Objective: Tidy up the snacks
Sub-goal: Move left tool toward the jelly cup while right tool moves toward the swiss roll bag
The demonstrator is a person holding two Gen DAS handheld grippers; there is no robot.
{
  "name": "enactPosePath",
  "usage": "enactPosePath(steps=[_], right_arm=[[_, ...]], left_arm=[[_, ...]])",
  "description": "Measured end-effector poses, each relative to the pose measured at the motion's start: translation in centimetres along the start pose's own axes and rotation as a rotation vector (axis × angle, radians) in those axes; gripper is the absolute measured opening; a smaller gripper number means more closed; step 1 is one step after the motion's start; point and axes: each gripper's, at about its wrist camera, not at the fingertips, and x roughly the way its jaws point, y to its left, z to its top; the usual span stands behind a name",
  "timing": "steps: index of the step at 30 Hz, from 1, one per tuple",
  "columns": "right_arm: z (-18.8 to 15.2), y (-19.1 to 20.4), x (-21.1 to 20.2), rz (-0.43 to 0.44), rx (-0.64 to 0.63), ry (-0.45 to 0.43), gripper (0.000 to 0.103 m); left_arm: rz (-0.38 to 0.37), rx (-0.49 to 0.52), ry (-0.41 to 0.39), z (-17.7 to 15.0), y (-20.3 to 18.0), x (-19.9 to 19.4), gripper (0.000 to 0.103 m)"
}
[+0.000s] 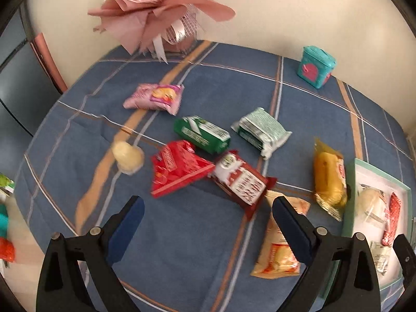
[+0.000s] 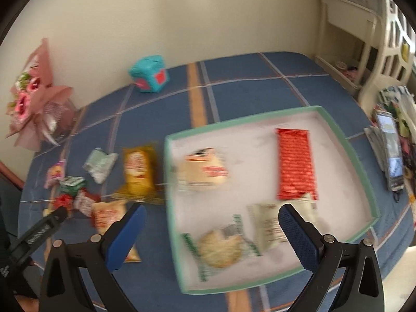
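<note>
Several wrapped snacks lie loose on the blue plaid cloth: a pink pack point(image 1: 154, 98), a green pack point(image 1: 202, 134), a silver-green pack point(image 1: 261, 130), a red bag point(image 1: 176, 169), a red-and-white pack point(image 1: 241, 182), a pale round snack point(image 1: 127, 157), a yellow cake pack point(image 1: 329, 178) and an orange pack point(image 1: 279, 254). A mint-rimmed white tray point(image 2: 338, 135) holds a red bar point(image 2: 295, 162), a round cookie point(image 2: 219, 247) and other snacks. My left gripper point(image 1: 208, 227) is open above the cloth before the red packs. My right gripper point(image 2: 212, 234) is open over the tray's near side.
A pink flower bouquet point(image 1: 153, 7) and a teal box point(image 1: 316, 66) stand at the back of the table by the wall. A phone point(image 2: 390, 153) and clutter lie right of the tray. The tray also shows in the left wrist view point(image 1: 351, 208).
</note>
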Motion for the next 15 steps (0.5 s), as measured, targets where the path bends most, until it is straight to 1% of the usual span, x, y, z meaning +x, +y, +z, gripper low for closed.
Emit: enactPosePath(steps=[2, 4, 6, 8, 13, 15], right_arm=[[-0.2, 1.3, -0.2, 0.033, -0.007, -0.009, 0.103], [-0.4, 3.0, -0.2, 0.055, -0.028, -0.014, 0.103], [-0.6, 4.7, -0.1, 0.072, -0.057, -0.01, 0.103], [-1.1, 6.2, 0.3, 0.089, -0.081, 0.003, 0.103], [-2.4, 9.9, 1.4, 0.128, -0.147, 0.056, 0.103], [-2.9, 11.0, 1.9, 0.136, -0.167, 0.071, 0.103]], left_arm=[[-0.006, 0.009, -0.005, 0.2, 0.4, -0.2, 0.099], [-0.003, -0.005, -0.011, 0.4, 1.2, -0.3, 0.099], [0.043, -0.031, -0.011, 0.6, 2.2, -0.4, 0.099], [0.06, -0.062, -0.006, 1.0, 3.5, -0.4, 0.099], [0.044, -0.135, 0.002, 1.5, 7.1, -0.1, 0.099], [0.045, -0.156, 0.019, 1.5, 8.5, 0.3, 0.099]])
